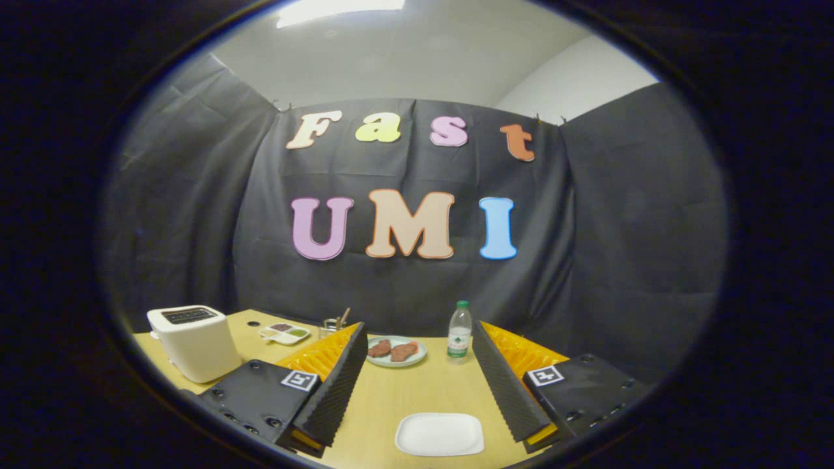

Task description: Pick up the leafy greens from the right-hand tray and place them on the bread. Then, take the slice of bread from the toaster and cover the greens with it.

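Toaster [194,342] boxy and smooth, rectangular white plate [440,434] between ribbed fingers [339,384] (spread wide, holding nothing)

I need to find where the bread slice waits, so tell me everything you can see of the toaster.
The toaster is a cream-white, smooth-sided box with rounded corners, plastic by its look. It stands upright on the wooden table, beyond and outside the left finger of the open gripper. Its dark top slots face up; whether bread sits inside cannot be told. Nothing touches it.

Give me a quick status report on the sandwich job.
Gripper open, holding nothing, above the table. Toaster far left; divided tray beside it, untouched. White square plate between the fingers, bare. Water bottle and round plate beyond.
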`<state>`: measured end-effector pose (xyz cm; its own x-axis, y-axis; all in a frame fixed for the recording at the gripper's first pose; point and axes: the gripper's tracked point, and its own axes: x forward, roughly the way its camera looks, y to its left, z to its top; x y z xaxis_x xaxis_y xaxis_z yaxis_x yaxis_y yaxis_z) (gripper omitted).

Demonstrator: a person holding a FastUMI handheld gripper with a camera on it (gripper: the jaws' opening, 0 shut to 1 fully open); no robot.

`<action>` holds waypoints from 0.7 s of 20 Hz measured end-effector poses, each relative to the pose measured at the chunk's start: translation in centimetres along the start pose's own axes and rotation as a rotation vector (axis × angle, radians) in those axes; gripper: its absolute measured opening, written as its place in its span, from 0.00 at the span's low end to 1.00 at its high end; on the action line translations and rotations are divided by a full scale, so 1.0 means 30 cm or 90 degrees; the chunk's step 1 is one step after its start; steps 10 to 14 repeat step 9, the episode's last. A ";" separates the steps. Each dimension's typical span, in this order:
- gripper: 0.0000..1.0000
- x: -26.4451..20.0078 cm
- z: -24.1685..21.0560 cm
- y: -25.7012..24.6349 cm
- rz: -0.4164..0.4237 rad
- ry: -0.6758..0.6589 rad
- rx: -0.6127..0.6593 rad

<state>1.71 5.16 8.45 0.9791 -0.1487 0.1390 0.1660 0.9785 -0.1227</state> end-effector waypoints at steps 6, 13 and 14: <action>1.00 -0.005 -0.115 0.027 0.020 0.038 -0.006; 1.00 -0.007 -0.154 0.040 0.045 0.041 0.044; 1.00 -0.007 -0.154 0.040 0.045 0.041 0.044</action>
